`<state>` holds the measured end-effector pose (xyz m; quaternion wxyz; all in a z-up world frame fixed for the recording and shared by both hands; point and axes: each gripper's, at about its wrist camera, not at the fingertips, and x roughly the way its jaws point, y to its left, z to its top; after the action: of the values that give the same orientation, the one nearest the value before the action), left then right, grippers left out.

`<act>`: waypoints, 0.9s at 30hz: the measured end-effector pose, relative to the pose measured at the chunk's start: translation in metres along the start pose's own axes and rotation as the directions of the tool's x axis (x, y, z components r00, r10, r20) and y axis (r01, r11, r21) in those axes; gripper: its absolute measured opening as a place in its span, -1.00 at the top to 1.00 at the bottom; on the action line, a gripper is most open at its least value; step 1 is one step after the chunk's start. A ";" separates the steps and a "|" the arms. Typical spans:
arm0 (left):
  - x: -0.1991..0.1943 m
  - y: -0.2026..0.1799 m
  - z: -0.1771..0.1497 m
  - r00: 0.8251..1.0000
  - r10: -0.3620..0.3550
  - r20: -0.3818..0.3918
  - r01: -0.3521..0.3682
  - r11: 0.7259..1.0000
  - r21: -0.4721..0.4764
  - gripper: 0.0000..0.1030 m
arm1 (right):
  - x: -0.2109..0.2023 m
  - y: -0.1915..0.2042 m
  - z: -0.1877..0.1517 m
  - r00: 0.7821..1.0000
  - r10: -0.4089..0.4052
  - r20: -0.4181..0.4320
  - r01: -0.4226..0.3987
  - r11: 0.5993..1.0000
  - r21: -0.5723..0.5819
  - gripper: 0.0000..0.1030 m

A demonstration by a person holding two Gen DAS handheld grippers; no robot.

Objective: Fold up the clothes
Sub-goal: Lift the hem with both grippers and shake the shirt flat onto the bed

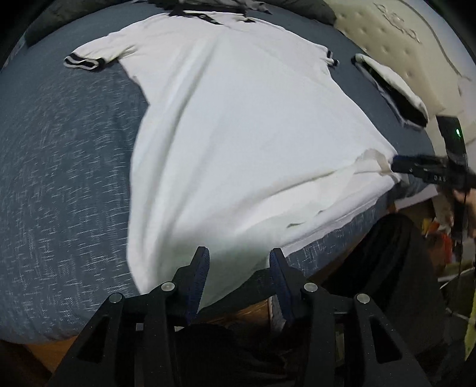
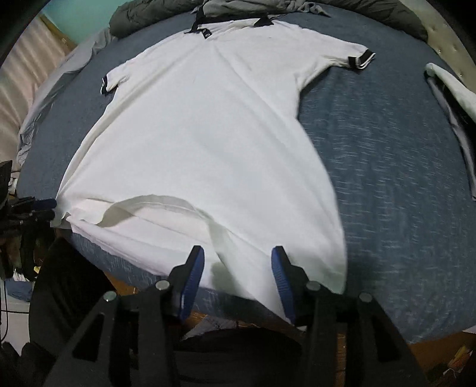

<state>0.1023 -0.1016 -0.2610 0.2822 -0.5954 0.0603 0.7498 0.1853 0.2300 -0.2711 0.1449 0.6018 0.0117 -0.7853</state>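
Left wrist view: I'm looking down on the shirt [image 1: 238,125], a white polo spread flat on the blue bedsheet [image 1: 65,184], collar at the far end, sleeves out to both sides. My left gripper [image 1: 239,268] hangs over the near hem, jaws spread with nothing pinched; the hem shows in the gap between the blue pads [image 1: 197,277], and I can't see either pad pressing on it. Over at the right edge of this view, the right gripper [image 1: 422,169] sits at the shirt's other hem corner, where the cloth is puckered. Its jaws I can't read from here. A folded garment [image 1: 392,86] lies apart on the sheet beyond it, near the cream headboard [image 1: 401,32].

Right wrist view: same shirt [image 2: 208,134], now seen from the other corner. The right gripper [image 2: 238,265] is over the hem, jaws spread, cloth visible between the pads but not gripped. A stretch of the hem is flipped up into a loose loop to the left of the jaws. The left gripper [image 2: 38,208] shows at the far left, at the hem corner. A dark heap of clothes [image 2: 267,9] lies beyond the collar.
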 end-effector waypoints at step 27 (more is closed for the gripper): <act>-0.041 0.015 0.003 0.995 -0.016 0.098 0.014 1.000 0.021 0.97 | -0.005 0.004 -0.010 0.997 0.067 0.024 -0.066 0.997 -0.052 0.87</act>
<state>0.0977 -0.1270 -0.2254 0.2966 -0.5552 0.0492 0.7755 0.1964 0.2295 -0.2684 0.1863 0.5876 0.0097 -0.7873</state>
